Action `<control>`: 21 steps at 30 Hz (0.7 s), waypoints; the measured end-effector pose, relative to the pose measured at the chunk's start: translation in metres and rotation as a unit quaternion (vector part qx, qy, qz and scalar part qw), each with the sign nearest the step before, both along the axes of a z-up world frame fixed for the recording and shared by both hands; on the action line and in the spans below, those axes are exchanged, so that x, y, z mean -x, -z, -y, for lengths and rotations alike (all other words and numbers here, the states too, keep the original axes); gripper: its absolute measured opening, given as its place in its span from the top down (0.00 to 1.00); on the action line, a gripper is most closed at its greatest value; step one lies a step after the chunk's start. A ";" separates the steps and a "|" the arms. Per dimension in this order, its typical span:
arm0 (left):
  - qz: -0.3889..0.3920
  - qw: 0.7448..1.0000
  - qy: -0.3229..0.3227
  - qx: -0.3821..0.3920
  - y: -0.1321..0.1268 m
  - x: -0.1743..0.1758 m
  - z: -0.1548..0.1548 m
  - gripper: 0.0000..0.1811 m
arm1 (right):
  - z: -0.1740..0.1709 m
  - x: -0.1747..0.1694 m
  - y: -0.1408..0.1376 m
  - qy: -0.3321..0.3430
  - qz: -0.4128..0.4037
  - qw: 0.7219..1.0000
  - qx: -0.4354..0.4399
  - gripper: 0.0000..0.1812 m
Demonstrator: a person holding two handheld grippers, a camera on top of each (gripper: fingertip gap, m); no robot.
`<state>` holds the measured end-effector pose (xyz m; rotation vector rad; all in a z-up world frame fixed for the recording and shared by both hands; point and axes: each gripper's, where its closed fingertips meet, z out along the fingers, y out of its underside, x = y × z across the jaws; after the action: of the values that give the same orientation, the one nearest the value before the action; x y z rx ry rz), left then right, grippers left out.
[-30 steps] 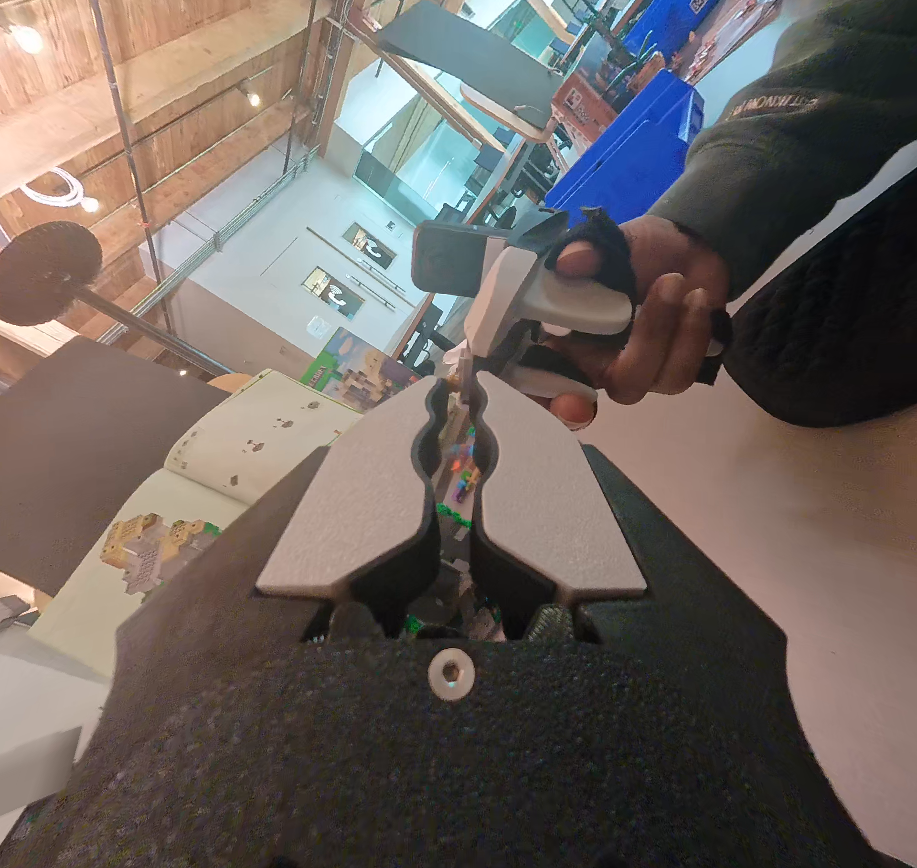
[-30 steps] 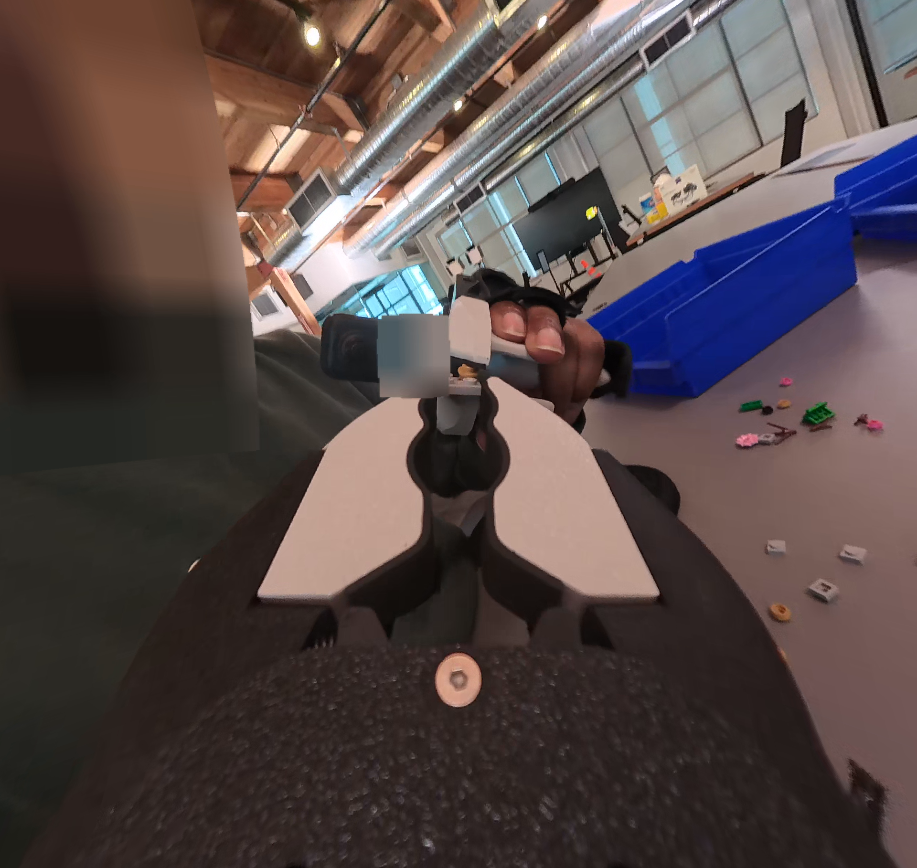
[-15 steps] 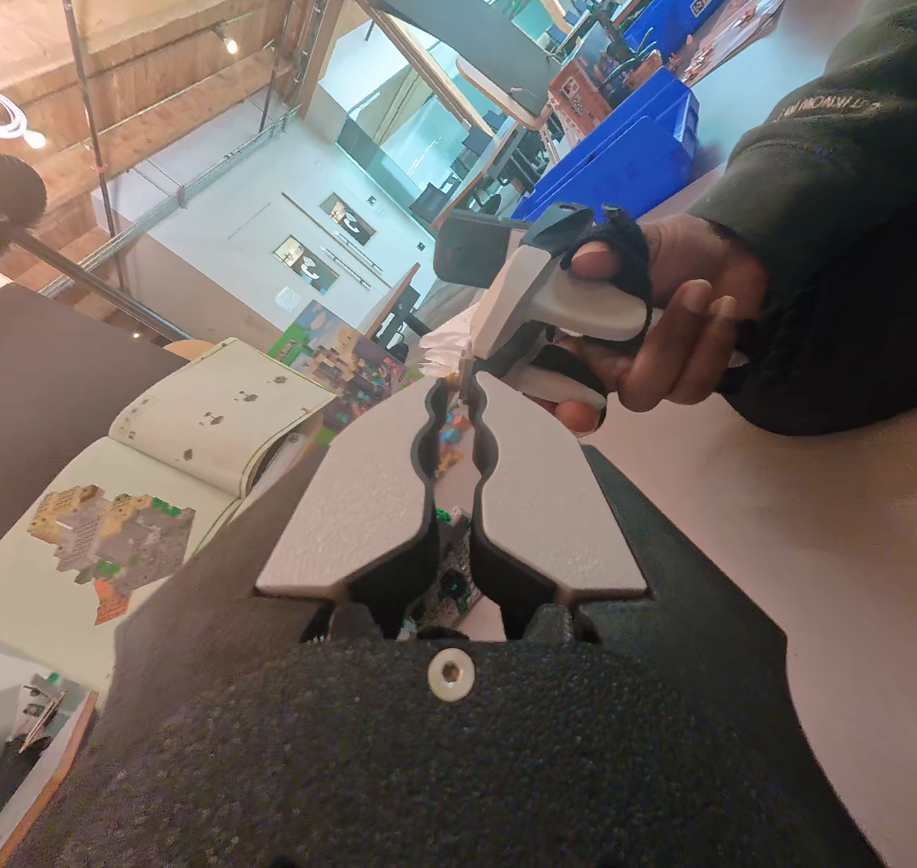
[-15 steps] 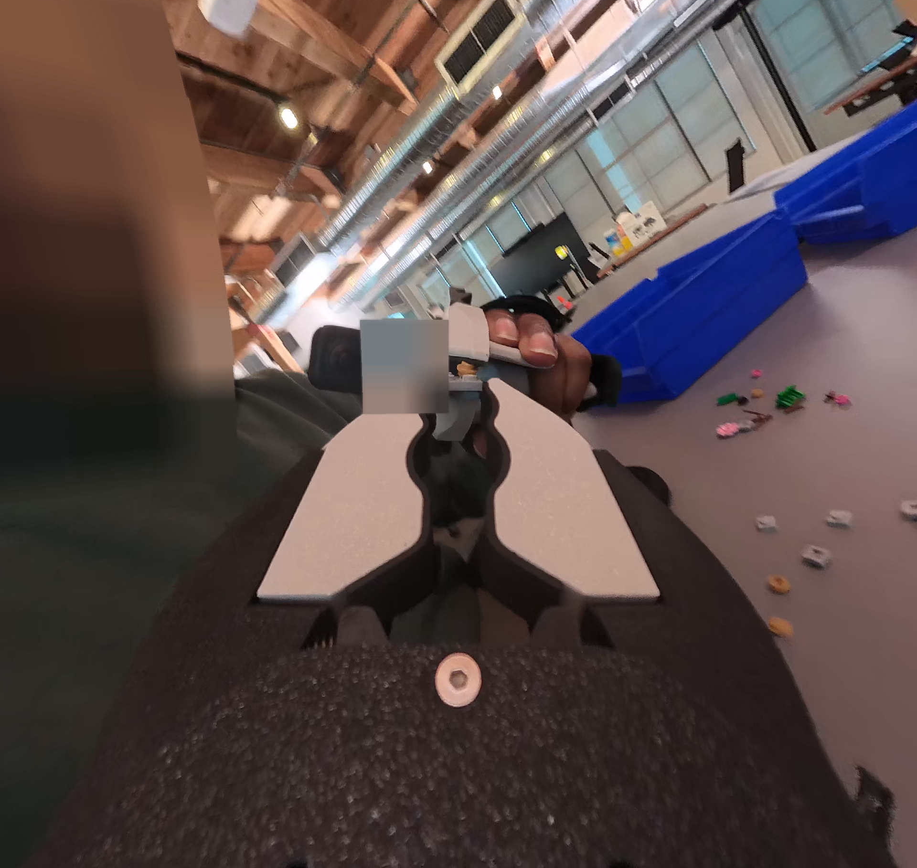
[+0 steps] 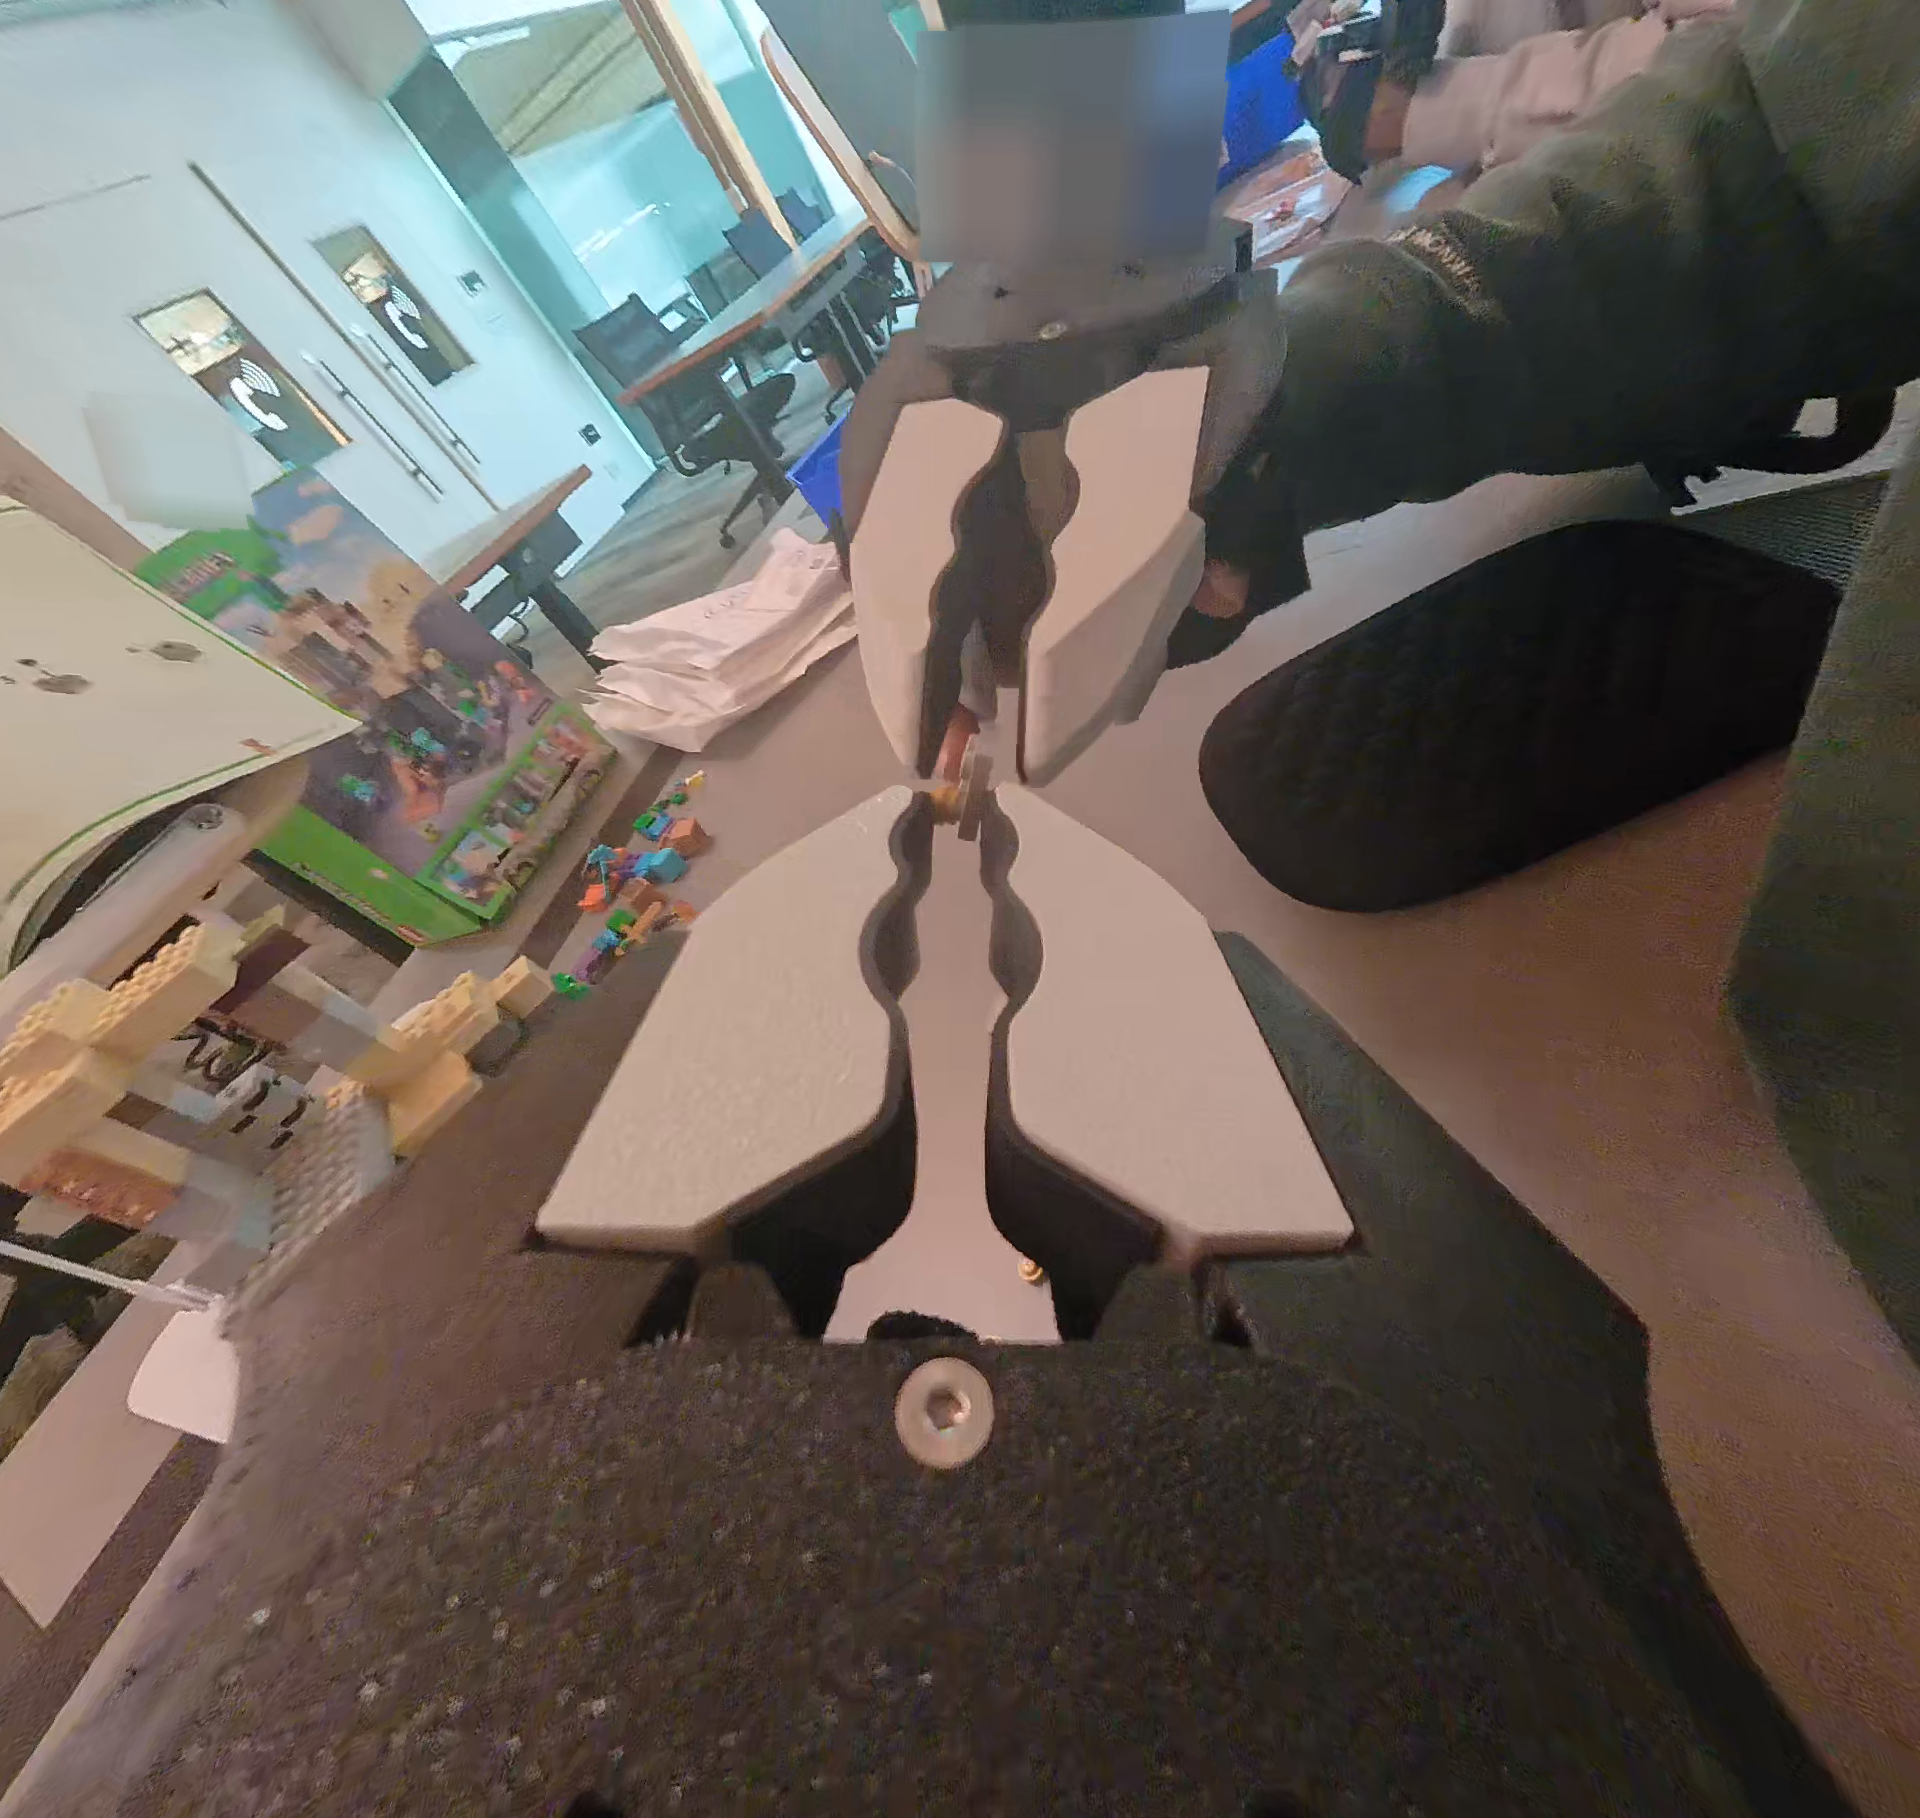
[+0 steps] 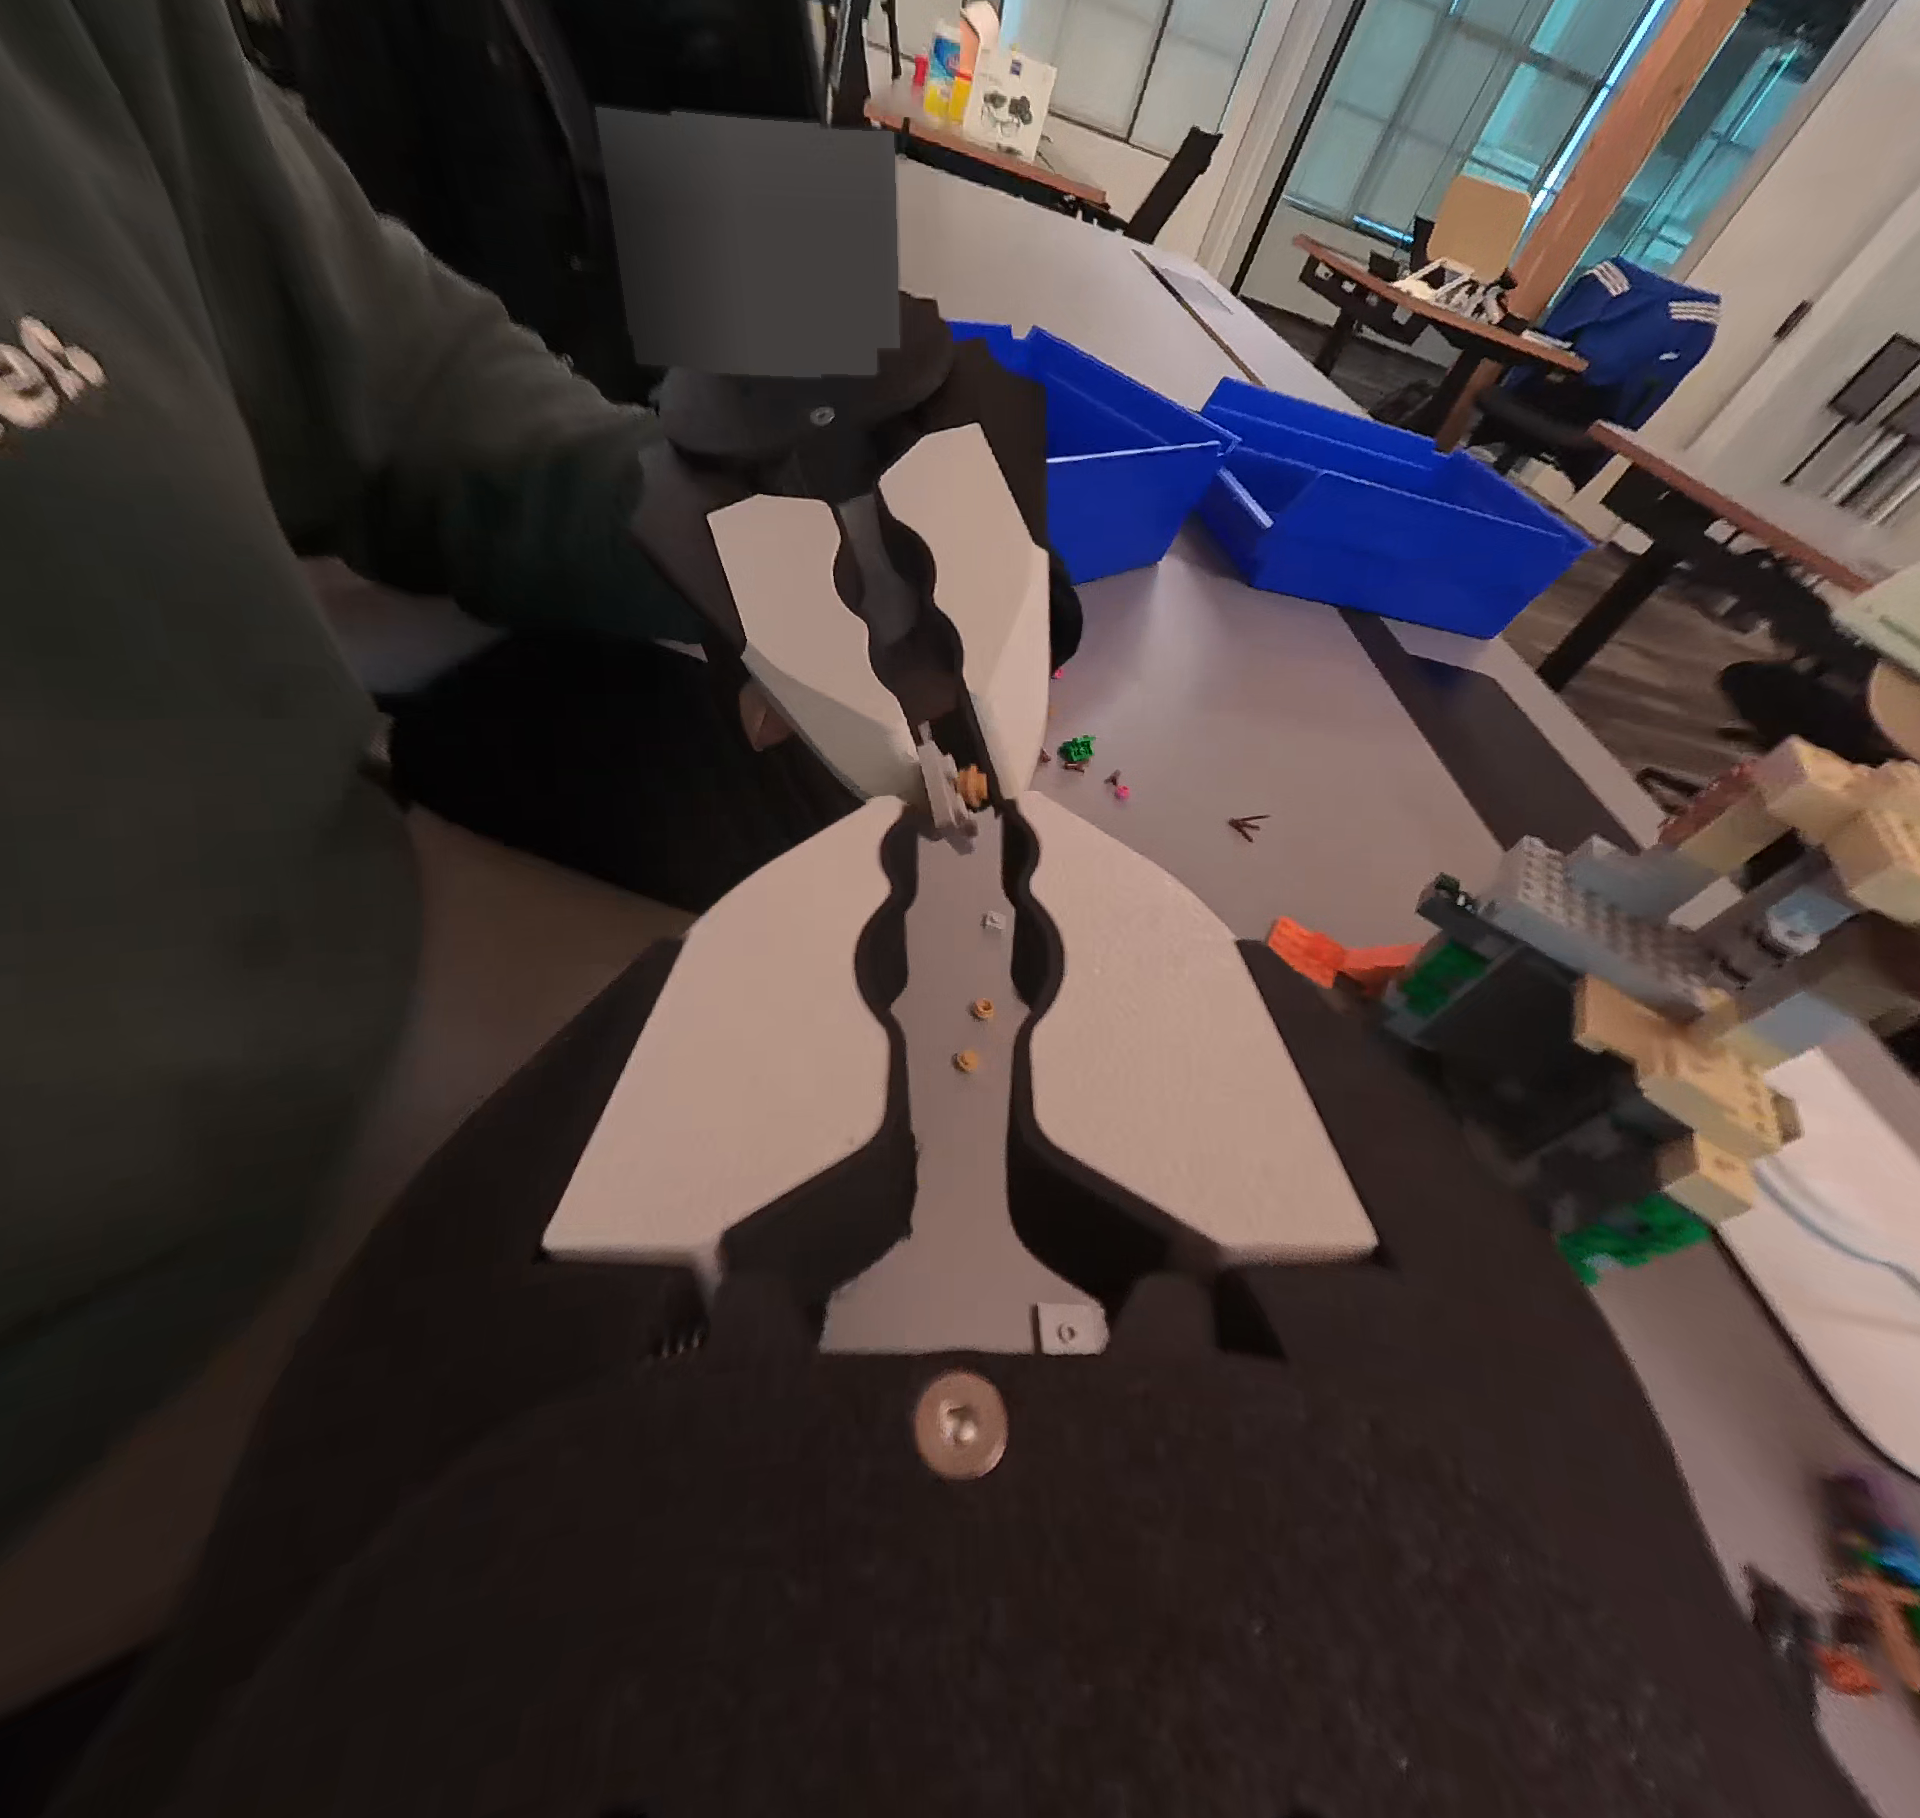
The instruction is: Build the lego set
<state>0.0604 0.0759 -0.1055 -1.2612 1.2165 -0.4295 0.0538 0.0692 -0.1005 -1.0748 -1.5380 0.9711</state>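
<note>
A small grey plate [image 5: 972, 804] with a tan round stud [image 5: 943, 794] on it hangs between the two grippers, just above the grey table [image 5: 1455, 1093]. My left gripper [image 5: 951, 800] and my right gripper [image 5: 968, 773] meet tip to tip over it. In the right wrist view the plate [image 6: 943, 794] runs from the left gripper [image 6: 961, 776] into my right gripper [image 6: 953, 818], with the stud [image 6: 972, 783] beside it. Both sets of jaws stand narrow around the piece. How much of the plate sits inside each is hidden.
The partly built tan and grey model [image 5: 156, 1041] [image 6: 1662, 989] stands on the table beside the set's box [image 5: 436, 729] and loose coloured pieces [image 5: 634, 885]. Blue bins [image 6: 1351, 511] are farther back. Loose tan studs [image 6: 982, 1010] lie under my right gripper. A person's dark sleeve [image 5: 1507, 366] is near. Both grippers' tips are close together, under 4 cm apart.
Both views have swung down from the ceiling to the table. The grippers now face each other tip to tip low over the table, still with the small piece between them.
</note>
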 end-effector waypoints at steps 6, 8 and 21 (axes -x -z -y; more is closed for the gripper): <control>-0.008 1.000 -0.001 0.005 0.001 0.001 -0.001 0.95 | 0.000 0.001 0.000 0.006 -0.004 1.000 -0.008 0.97; -0.004 1.000 -0.002 0.004 0.001 0.001 -0.001 0.95 | 0.000 0.002 0.000 0.008 -0.010 1.000 0.009 0.97; 0.019 1.000 -0.012 -0.002 -0.005 0.003 -0.001 0.95 | -0.003 0.002 -0.006 0.026 -0.050 0.998 0.034 0.97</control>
<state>0.0575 0.0769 -0.1004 -1.2571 1.1689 -0.4315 0.0517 0.0718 -0.0945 -1.0930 -1.3984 1.0329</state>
